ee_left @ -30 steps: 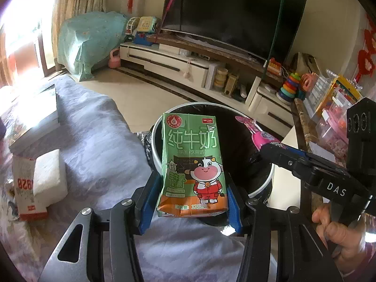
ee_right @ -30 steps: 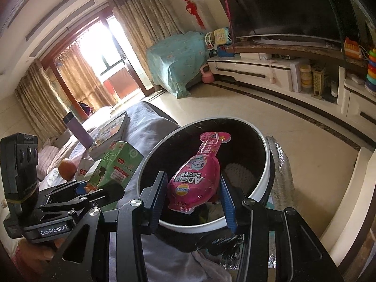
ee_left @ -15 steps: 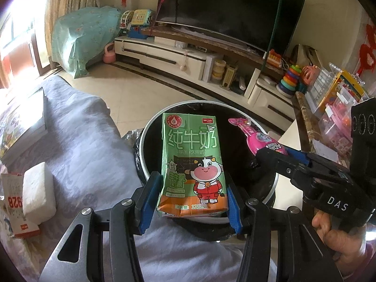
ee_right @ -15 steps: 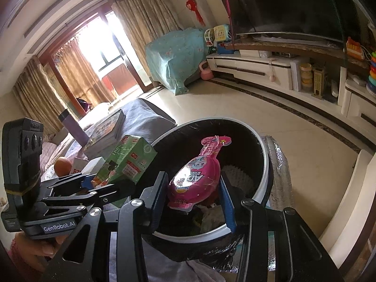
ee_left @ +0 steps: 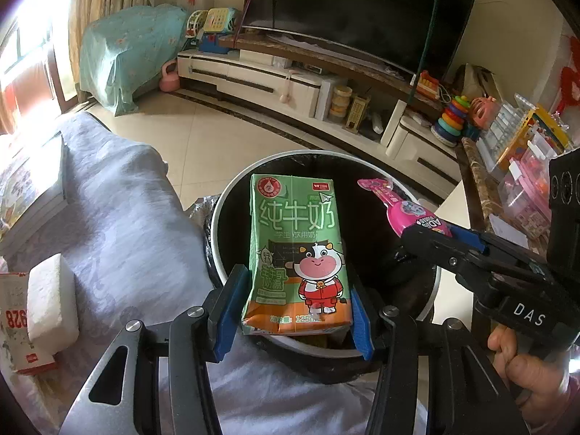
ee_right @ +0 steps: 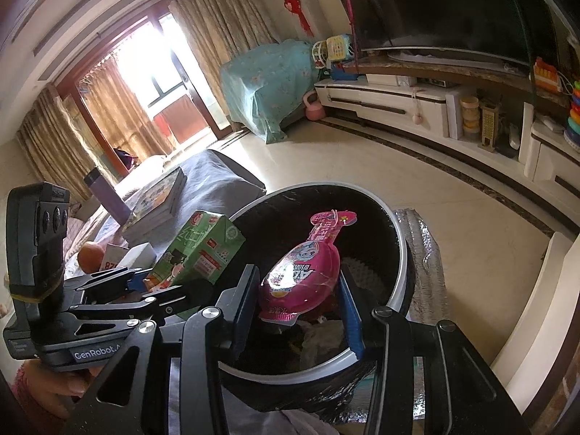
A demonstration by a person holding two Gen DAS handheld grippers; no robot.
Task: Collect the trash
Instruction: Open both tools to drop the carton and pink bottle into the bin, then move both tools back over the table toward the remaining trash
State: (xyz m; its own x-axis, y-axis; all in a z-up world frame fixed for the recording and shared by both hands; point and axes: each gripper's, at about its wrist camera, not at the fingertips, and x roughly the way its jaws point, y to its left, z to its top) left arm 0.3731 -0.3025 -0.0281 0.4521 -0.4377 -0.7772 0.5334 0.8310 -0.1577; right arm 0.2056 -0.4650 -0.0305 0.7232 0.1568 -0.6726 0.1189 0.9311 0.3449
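Green milk carton (ee_left: 297, 253) clamped upright between blue pads of left gripper (ee_left: 295, 308), hanging over black bin (ee_left: 232, 195) with white rim. Base close to near rim: could clip it on release and tumble onto grey cloth (ee_left: 119, 210).

Pink pouch (ee_right: 302, 279) pinched by right gripper (ee_right: 297, 308), over bin opening (ee_right: 398, 232). Crowded beside left gripper (ee_right: 145, 282) and carton (ee_right: 197, 250); could collide, or slick pouch could slip early.

Milk carton (ee_left: 297, 253) reads "纯牛奶"; right gripper (ee_left: 435, 233) "DAS"; left gripper (ee_right: 152, 286) "GenRobot".
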